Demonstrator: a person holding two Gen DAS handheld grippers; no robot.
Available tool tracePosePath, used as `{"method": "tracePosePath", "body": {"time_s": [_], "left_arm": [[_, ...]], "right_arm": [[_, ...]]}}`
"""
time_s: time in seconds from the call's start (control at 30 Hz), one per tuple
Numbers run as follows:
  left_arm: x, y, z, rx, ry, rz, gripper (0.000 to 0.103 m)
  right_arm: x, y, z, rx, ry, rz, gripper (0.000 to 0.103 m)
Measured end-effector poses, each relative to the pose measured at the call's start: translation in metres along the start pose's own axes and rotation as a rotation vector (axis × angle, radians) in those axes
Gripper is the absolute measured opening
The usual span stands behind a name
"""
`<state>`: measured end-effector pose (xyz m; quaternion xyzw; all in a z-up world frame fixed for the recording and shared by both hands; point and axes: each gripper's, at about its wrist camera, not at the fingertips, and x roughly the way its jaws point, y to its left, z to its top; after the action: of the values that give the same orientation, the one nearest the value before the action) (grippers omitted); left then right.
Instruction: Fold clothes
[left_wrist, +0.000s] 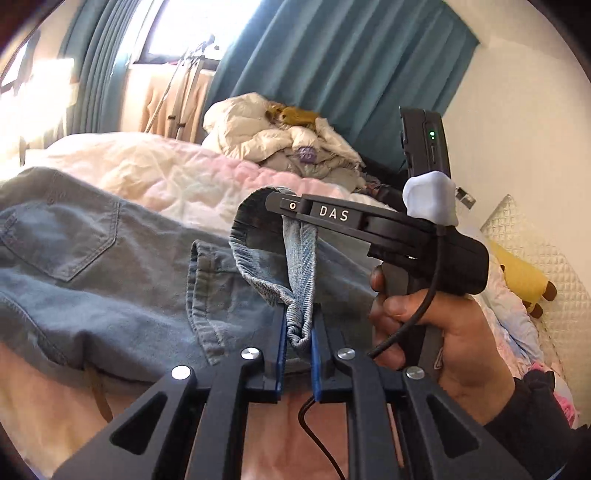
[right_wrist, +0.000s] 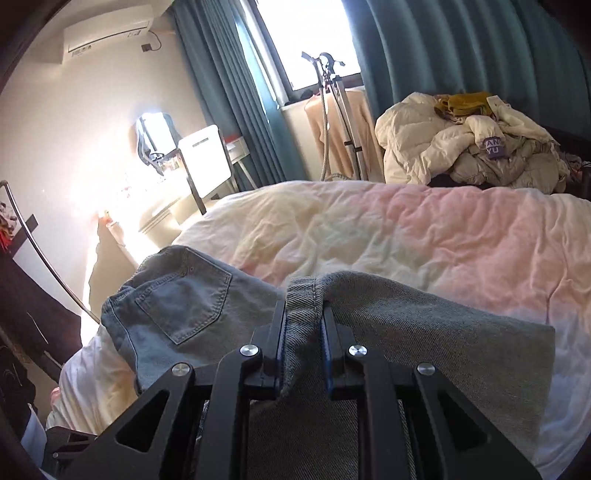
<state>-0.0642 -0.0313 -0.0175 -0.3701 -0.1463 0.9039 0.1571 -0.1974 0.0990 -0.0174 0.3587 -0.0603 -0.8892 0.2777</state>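
- Jeans (left_wrist: 92, 266) of faded blue-grey denim, spread over the bed's quilt (left_wrist: 177, 177); seat and back pocket lie at left of frame in both views, and the hem end is raised at centre.
- Left gripper (left_wrist: 297, 332), lower centre of the left wrist view: jaws nearly together, blue pads pinching a bunched fold of the hem, whose paler twill inside shows.
- Right gripper (left_wrist: 295, 208), centre right of the same view, carried in the person's hand (left_wrist: 424, 332): it grips the same hem band a little farther along. In the right wrist view its jaws (right_wrist: 304, 343) are closed on a seamed ridge of denim.
- Handling, as a judgement: denim is heavy for cloth, limp yet thick, and coarse enough not to slip from the pads. Stitched hems, side seams and the waistband are the firmest places to take hold; a single layer would sag and drag.
- Textures: diagonal twill weave, doubled stitching round the pocket, a puckered hem edge.
- Quilt: soft, crinkled, pink and cream, likely to ruck under dragged cloth.
- Pile of cream padded clothing (right_wrist: 469, 136), upper right, before teal curtains (right_wrist: 461, 44).
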Motion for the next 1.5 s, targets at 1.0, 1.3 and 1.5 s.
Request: {"method": "tracePosePath", "body": {"time_s": [1.0,1.3,1.5], "left_arm": [[0.021,0.095,0.036,-0.209,0.015,-0.018,0.038],[0.098,0.093,0.06,-0.159,0.126,0.049,0.038],[0.136,0.094,0.063,-0.099,0.184,0.097,0.038]], "right_arm": [[0.022,-0.032,-0.063,0.176,0.116,-0.022,0.021],[-0.028,0.013,-0.099,0.143,0.104,0.034,0.036],[-0.024,0.053,-0.108,-0.053,0.109,-0.025,0.058]]}}
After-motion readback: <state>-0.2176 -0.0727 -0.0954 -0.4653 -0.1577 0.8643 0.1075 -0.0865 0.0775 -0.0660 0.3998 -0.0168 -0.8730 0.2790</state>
